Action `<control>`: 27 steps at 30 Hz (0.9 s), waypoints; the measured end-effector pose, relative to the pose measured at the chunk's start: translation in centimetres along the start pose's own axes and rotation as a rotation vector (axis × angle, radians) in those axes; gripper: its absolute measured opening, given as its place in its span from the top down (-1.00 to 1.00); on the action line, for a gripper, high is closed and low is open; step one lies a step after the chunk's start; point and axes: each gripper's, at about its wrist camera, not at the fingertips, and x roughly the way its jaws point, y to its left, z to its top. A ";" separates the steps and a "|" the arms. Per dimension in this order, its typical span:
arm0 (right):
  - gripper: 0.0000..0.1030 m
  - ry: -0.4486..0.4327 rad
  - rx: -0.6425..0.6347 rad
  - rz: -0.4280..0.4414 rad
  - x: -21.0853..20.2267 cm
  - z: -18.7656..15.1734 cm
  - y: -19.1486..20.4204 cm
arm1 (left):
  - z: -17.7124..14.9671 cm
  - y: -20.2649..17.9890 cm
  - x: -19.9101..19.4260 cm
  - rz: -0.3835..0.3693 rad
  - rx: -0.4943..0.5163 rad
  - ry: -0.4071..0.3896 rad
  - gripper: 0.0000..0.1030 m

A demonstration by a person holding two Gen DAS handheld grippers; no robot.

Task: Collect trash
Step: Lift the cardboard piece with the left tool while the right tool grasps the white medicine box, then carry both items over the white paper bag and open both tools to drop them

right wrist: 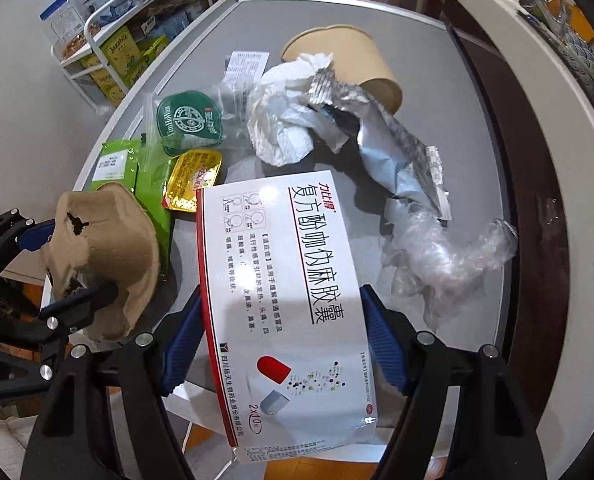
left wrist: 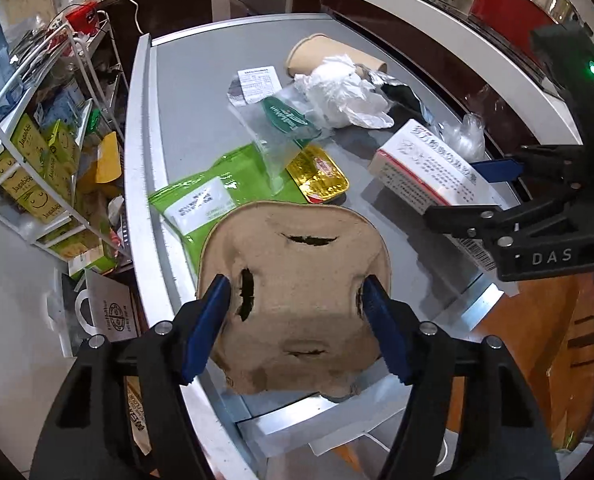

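Note:
My left gripper [left wrist: 297, 314] is shut on a brown pulp cup carrier [left wrist: 293, 264], its blue pads pressed into both sides near the table's front edge. The right wrist view shows that carrier [right wrist: 105, 240] raised at the left. My right gripper [right wrist: 285, 340] is shut on a white medicine box [right wrist: 281, 264] with red trim, held above the grey table [right wrist: 437, 52]. Loose trash lies behind: a tipped paper cup [right wrist: 349, 60], crumpled tissue [right wrist: 285, 128], a silver foil wrapper [right wrist: 393, 152], clear film [right wrist: 445, 256], a zip bag [left wrist: 285, 128], a green pouch [left wrist: 201, 200] and a gold packet [left wrist: 321, 176].
A white wire rack [left wrist: 37, 152] stacked with green snack boxes stands left of the table. A curved white counter [left wrist: 437, 28] with kitchenware runs along the back and right. A printed paper bag [left wrist: 113, 312] sits on the floor by the table's left corner.

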 end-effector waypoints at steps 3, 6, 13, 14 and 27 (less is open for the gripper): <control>-0.42 -0.025 0.017 0.003 -0.9 -0.1 -0.1 | 0.2 0.4 -0.8 -0.027 -0.029 -0.010 -0.32; -0.41 -0.067 0.033 0.006 -2.3 -0.1 -0.1 | 0.6 0.7 -2.6 -0.036 -0.046 -0.047 -0.32; -0.41 -0.226 0.073 0.037 -8.1 0.1 0.4 | 3.0 1.3 -7.2 -0.035 -0.066 -0.164 -0.32; -0.41 -0.253 0.073 0.036 -9.3 0.1 0.6 | 3.4 1.4 -7.9 -0.034 -0.068 -0.184 -0.32; -0.41 -0.545 0.116 0.020 -21.2 -2.6 1.3 | 4.9 -0.1 -16.5 0.010 -0.052 -0.380 -0.33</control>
